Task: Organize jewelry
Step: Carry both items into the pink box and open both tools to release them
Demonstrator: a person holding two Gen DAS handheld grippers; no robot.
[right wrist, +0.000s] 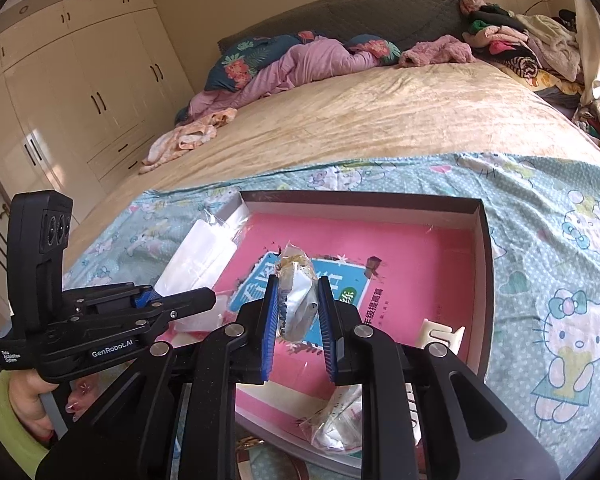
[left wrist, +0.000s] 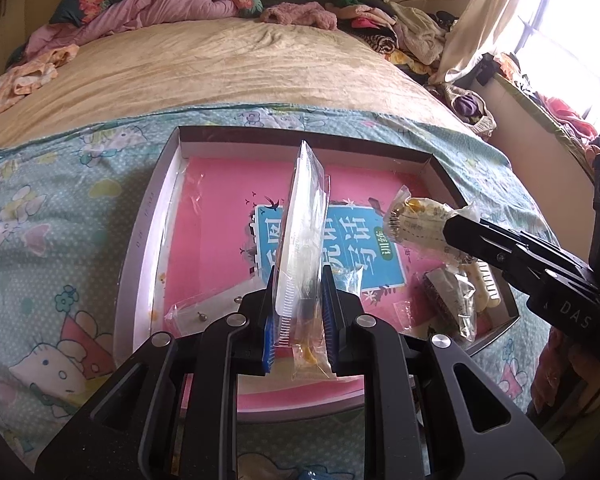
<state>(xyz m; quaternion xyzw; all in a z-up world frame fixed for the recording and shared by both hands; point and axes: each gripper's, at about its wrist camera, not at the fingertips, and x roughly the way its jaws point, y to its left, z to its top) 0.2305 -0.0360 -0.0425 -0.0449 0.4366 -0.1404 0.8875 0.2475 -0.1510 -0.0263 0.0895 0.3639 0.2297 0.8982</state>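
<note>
Left wrist view | left gripper (left wrist: 298,316) clamped on flat clear packet (left wrist: 302,232), long axis standing up | right gripper (right wrist: 298,312) pinches crumpled jewelry bag (right wrist: 296,292) | both above box (left wrist: 148,216), directly below.
</note>
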